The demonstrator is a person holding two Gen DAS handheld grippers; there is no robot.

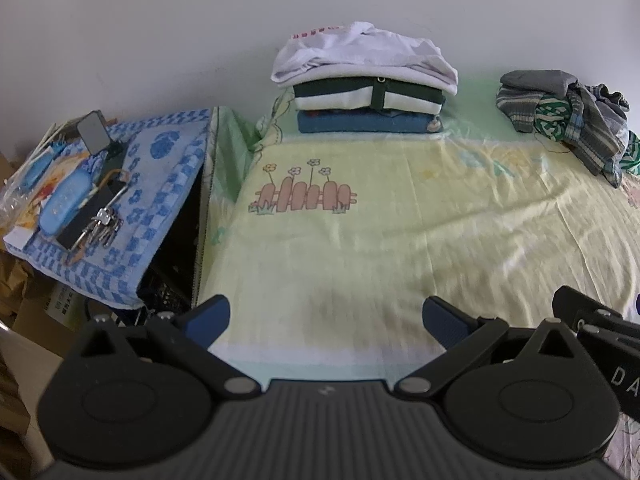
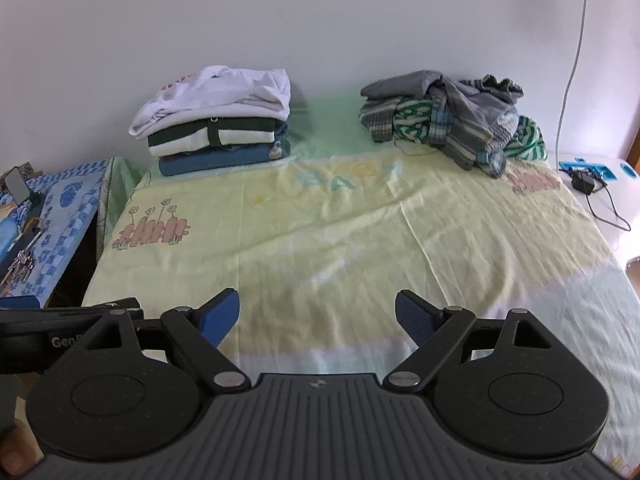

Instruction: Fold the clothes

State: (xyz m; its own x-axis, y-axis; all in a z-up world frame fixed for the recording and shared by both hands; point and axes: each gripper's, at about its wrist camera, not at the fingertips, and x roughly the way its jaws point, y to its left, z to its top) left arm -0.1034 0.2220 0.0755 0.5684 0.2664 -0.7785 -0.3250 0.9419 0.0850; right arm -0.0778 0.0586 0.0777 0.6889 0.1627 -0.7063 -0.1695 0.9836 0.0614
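Hovering over the near edge of the bed, the left gripper (image 1: 326, 316) has its jaws wide with nothing between them, and the right gripper (image 2: 317, 312) beside it has its jaws just as wide and empty. Under both lies a pale yellow sheet (image 2: 340, 248), wrinkled, with a cartoon fence and flowers (image 1: 306, 192) printed toward its far left and faint letters farther back.

Against the far wall, left of centre, sits a folded stack (image 1: 366, 80): a white shirt (image 2: 216, 96) on top, a dark green and white garment (image 2: 212, 136) under it, and a blue one (image 2: 216, 158) at the bottom. To the far right, well apart from the stack, an unfolded pile (image 2: 452, 120) of grey striped and green-and-white clothes lies crumpled on the sheet.

Left of the bed stands a surface covered by a blue patterned towel (image 1: 152, 184), carrying a bunch of keys (image 1: 102, 222), a light blue case (image 1: 62, 204) and a small upright mirror (image 1: 93, 131). On the far right, past the sheet, a black charger (image 2: 584, 182) with its cord rests near some blue items, and a white cable (image 2: 576, 44) hangs down the wall.
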